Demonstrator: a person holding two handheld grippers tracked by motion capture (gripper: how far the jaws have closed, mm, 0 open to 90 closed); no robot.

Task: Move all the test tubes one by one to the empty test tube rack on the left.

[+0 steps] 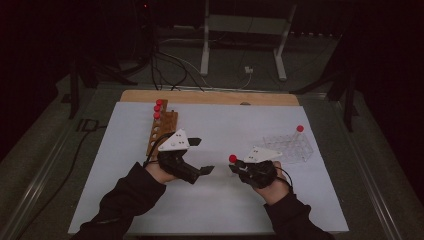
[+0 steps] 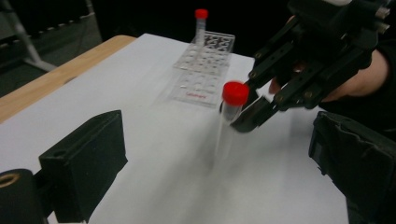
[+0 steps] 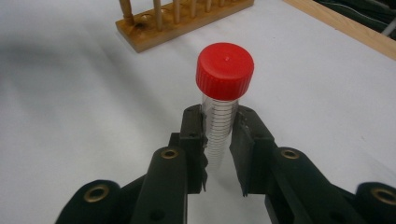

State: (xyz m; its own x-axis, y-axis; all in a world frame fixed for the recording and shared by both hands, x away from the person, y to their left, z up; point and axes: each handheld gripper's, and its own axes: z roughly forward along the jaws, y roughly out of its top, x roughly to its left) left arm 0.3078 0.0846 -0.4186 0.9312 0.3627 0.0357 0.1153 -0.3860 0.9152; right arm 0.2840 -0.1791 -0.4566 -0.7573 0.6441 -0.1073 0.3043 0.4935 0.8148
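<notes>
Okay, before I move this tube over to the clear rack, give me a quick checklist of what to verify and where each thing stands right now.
1. Right tongs shut on the red-capped tube: ok, both pads press the tube just under the cap.
2. Tube upright in the grip: ok in the right gripper view.
3. Cap seated on the tube: ok, it sits square on top.
4. Left tongs clear of the tube: ok, open and apart from it.
5. Clear rack has free holes: ok, one capped tube stands at its far corner, the rest look empty.
6. Tube's bottom end clear of the table: cannot tell, it is blurred.
</notes>
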